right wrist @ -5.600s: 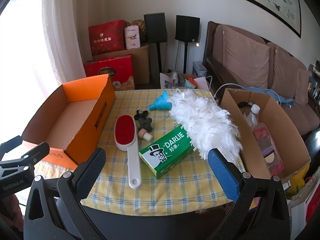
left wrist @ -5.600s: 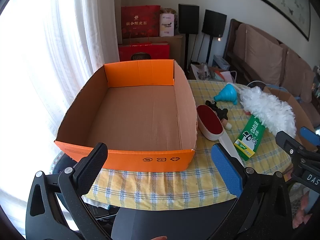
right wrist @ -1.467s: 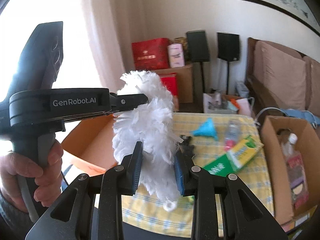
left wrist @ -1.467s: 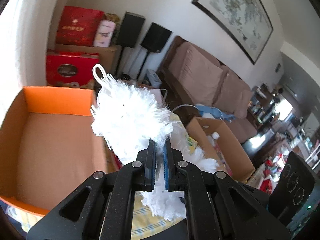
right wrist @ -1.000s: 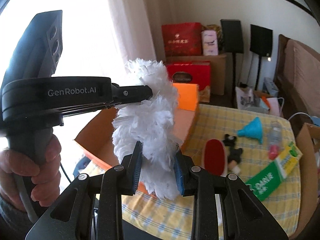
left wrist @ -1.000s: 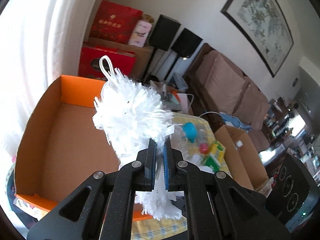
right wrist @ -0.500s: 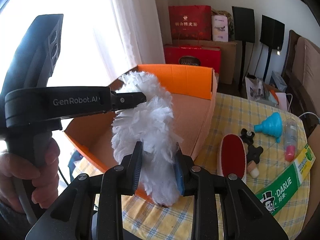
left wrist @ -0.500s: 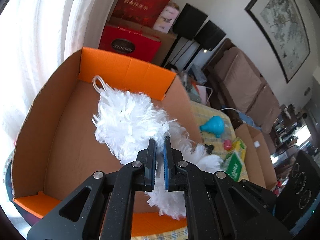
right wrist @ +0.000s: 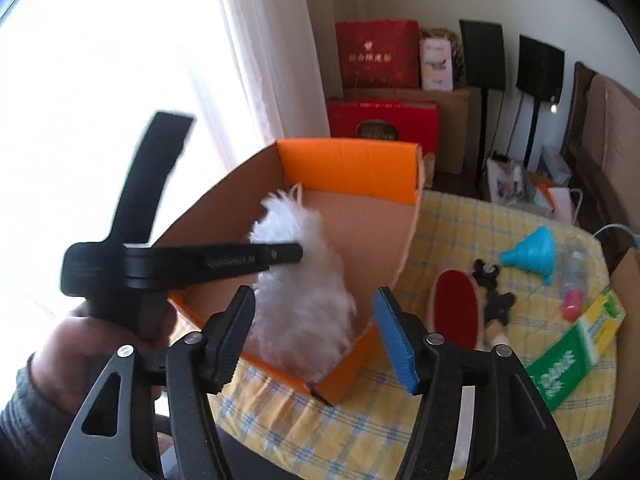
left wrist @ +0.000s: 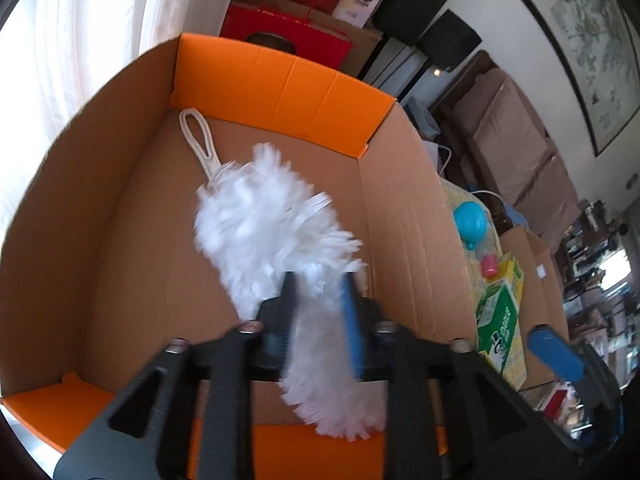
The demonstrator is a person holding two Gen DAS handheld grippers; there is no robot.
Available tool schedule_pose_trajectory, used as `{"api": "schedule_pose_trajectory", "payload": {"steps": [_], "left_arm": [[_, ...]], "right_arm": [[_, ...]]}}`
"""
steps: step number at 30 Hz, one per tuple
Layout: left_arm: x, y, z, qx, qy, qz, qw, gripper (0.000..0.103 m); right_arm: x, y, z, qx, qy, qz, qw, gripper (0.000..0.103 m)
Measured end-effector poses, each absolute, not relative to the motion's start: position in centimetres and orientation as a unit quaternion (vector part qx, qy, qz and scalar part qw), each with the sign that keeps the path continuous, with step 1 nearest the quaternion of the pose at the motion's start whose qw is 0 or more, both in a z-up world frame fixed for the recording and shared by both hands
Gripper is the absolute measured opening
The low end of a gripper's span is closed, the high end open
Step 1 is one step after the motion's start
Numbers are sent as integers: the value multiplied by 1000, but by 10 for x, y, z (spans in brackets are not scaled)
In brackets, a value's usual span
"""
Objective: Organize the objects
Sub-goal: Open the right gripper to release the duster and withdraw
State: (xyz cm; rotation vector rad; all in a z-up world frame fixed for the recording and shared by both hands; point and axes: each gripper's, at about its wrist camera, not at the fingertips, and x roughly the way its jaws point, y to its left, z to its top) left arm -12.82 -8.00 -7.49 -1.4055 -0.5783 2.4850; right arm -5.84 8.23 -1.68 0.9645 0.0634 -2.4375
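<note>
A white fluffy duster [left wrist: 260,220] lies inside the orange cardboard box [left wrist: 280,76], its loop toward the far wall. The jaws of my left gripper [left wrist: 320,312] are opening; the duster's tail runs loosely between them, blurred. In the right wrist view the duster [right wrist: 304,280] sits low in the box [right wrist: 348,168], with the left gripper's tip [right wrist: 280,254] over it and a hand [right wrist: 80,352] on its grip. The jaws of my right gripper [right wrist: 316,328] are opening wide just in front of the box's near corner, and its pads touch nothing.
On the checked tablecloth [right wrist: 480,220] right of the box lie a red lint brush [right wrist: 454,304], black knobs [right wrist: 492,284], a teal funnel [right wrist: 532,254], a small pink-capped bottle [right wrist: 572,288] and a green toothpaste box [right wrist: 568,364]. A curtain hangs left; red gift boxes and speakers stand behind.
Both grippers were shut on the duster; now both sets of jaws stand apart. The left gripper has sunk toward the box, and the duster has dropped inside it.
</note>
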Motion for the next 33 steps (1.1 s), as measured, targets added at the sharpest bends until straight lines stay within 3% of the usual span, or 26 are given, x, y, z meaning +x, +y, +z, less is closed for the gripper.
{"api": "schedule_pose_trajectory", "payload": {"steps": [1, 3, 10, 20, 27, 33], "left_arm": [[-127, -81, -75, -477, -203, 848, 113, 54], [-122, -83, -71, -466, -212, 851, 114, 66], [-108, -80, -49, -444, -187, 869, 110, 90], [-79, -50, -17, -412, -124, 895, 122, 102], [-62, -20, 0, -401, -103, 898, 152, 103], [-52, 8, 5, -396, -89, 898, 171, 103]], "right_arm": [[-57, 85, -13, 353, 25, -900, 254, 66], [-54, 92, -7, 350, 27, -904, 245, 66], [-42, 123, 9, 341, 21, -916, 210, 77], [-39, 169, 11, 350, 4, -923, 161, 88], [-34, 202, 3, 360, -16, -923, 134, 89], [-29, 230, 0, 363, -17, -927, 93, 99]]}}
